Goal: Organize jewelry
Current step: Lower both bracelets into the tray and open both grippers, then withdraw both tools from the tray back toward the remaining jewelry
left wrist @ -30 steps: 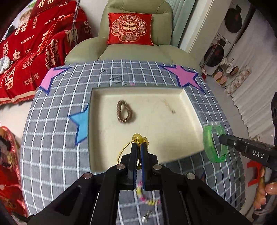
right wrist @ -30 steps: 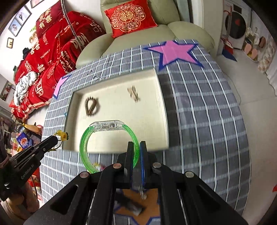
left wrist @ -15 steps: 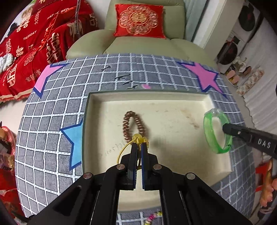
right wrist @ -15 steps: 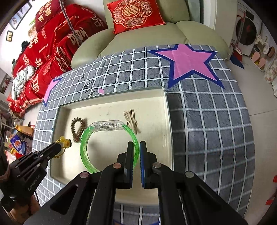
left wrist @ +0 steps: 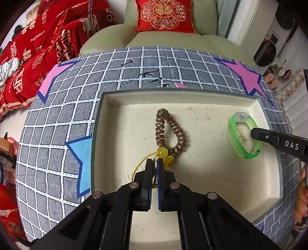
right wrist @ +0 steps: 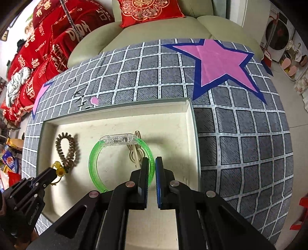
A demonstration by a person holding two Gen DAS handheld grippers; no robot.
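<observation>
A cream tray (left wrist: pixel 202 96) lies on a grey checked tablecloth. My left gripper (left wrist: pixel 154 160) is shut on the yellow cord of a yellow bead pendant (left wrist: pixel 162 152), low over the tray beside a brown bead bracelet (left wrist: pixel 171 130). My right gripper (right wrist: pixel 153 159) is shut on a green translucent bangle (right wrist: pixel 94 159) with a clear clasp, held just over the tray's right part. The bangle (left wrist: pixel 233 142) and the right gripper's tip (left wrist: pixel 256 132) show in the left wrist view. A beige hair clip (right wrist: pixel 135 152) lies under the bangle. The brown bracelet (right wrist: pixel 66 148) and the left gripper (right wrist: pixel 49 172) show at left in the right wrist view.
The tablecloth (left wrist: pixel 57 134) bears pink stars (right wrist: pixel 219 63) and a blue star (left wrist: pixel 81 153). A light green armchair (left wrist: pixel 167 42) with a red cushion (left wrist: pixel 163 14) stands behind the table. Red blankets (left wrist: pixel 38 48) lie at the left. Small dark pins (left wrist: pixel 148 74) lie beyond the tray.
Both grippers have moved forward and down over the tray. The pendant now hangs beside the brown bracelet, and the green bangle has come inside the tray's right side.
</observation>
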